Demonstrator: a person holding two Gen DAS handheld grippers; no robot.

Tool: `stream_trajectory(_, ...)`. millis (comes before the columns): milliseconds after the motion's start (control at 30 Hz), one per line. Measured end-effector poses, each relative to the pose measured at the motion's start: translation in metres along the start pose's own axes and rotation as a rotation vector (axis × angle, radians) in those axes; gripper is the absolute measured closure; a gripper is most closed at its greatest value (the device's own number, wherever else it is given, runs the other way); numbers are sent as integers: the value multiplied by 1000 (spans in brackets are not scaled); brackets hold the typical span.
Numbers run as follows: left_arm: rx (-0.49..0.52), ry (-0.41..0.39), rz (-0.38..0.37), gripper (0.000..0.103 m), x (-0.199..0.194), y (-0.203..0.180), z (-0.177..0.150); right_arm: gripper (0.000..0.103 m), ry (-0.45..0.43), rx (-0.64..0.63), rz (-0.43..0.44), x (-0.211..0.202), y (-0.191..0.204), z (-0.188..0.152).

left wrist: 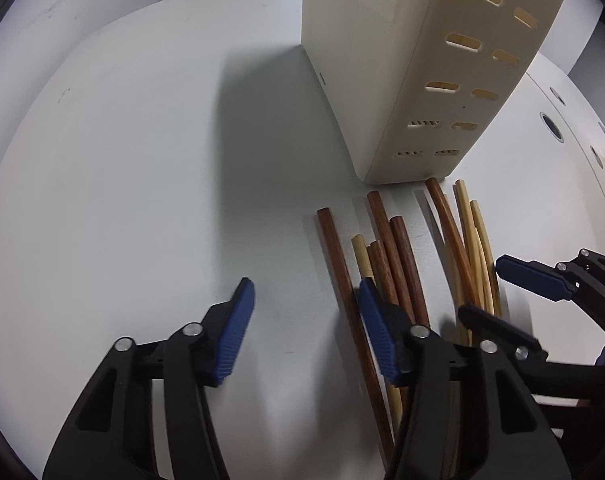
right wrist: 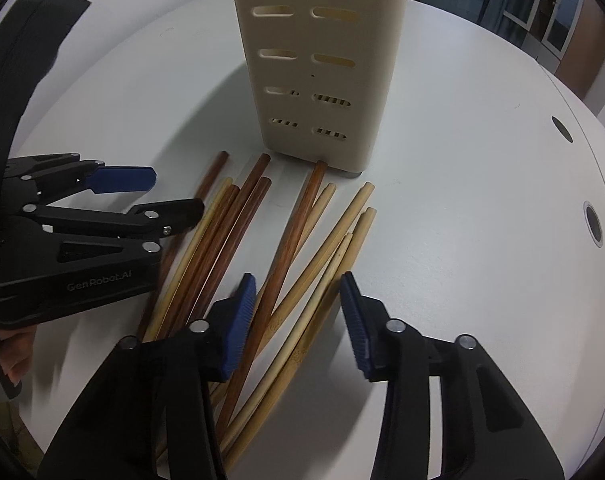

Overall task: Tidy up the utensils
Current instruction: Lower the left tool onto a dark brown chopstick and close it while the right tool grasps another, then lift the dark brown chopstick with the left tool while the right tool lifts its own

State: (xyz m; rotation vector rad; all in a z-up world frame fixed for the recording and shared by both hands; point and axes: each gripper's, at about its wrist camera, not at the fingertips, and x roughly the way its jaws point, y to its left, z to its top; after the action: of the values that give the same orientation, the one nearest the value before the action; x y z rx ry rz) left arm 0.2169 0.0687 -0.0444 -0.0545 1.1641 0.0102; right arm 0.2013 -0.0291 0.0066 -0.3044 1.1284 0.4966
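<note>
Right wrist view: right gripper [right wrist: 298,312] low over the chopsticks [right wrist: 286,248], jaws wide apart, gripping nothing. Left gripper [left wrist: 306,320] also wide open and empty, its right finger over the dark sticks. Chopsticks lie loose on the table [right wrist: 462,220], tips against the upright holder [right wrist: 318,64].

A white counter [right wrist: 462,200] fills both views. Round holes [right wrist: 593,224] dot its right side. Windows [right wrist: 514,8] show beyond it.
</note>
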Motion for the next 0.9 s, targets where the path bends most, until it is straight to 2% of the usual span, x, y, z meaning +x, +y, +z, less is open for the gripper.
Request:
stream_trajectory(167, 15, -5, 9, 60, 0, 0, 0, 71, 1, -11, -13, 7, 11, 7)
stream_trajectory(267, 27, -10, 22, 68, 0, -2, -1, 79, 2, -19, -21, 9, 17, 9)
stream_trajectory(333, 38, -13, 30, 74, 1, -4, 3, 87, 5, -26, -24, 9, 22, 10)
stream_trajectory(533, 48, -11, 40, 91, -8, -18, 12, 95, -3, -42, -24, 4, 30, 8)
stream_trajectory(567, 48, -14, 42, 91, 7, -23, 11, 96, -5, -45, -24, 0, 26, 6)
stream_trajectory(767, 52, -19, 45, 96, 13, -33, 13, 102, -13, -53, -32, -8, 32, 8)
stream_trajectory(900, 56, -29, 49, 96, 14, -42, 15, 102, -19, -45, -26, -17, 19, -2)
